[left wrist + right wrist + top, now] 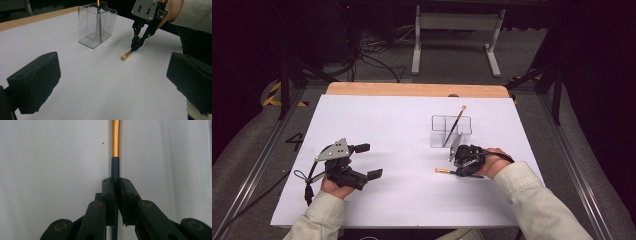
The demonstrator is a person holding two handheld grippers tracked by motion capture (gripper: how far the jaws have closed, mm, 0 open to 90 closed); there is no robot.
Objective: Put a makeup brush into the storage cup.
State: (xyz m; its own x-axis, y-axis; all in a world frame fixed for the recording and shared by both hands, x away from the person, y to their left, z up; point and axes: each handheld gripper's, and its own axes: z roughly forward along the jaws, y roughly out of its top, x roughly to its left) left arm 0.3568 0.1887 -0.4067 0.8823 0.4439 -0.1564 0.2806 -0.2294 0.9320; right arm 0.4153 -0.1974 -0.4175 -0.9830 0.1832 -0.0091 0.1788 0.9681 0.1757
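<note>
Near the table's right edge, right tool (116,195) pinches brush (115,152); left tool (366,161) gapes empty.

Looks like a lab or recording studio. Dark curtained surroundings, loose cables (372,50) on the floor, white-topped table (377,125) on metal rails.

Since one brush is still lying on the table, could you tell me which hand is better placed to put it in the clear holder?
Right. Its tongs are already shut on the brush beside the holder; the left tongs sit open, farther away.
</note>
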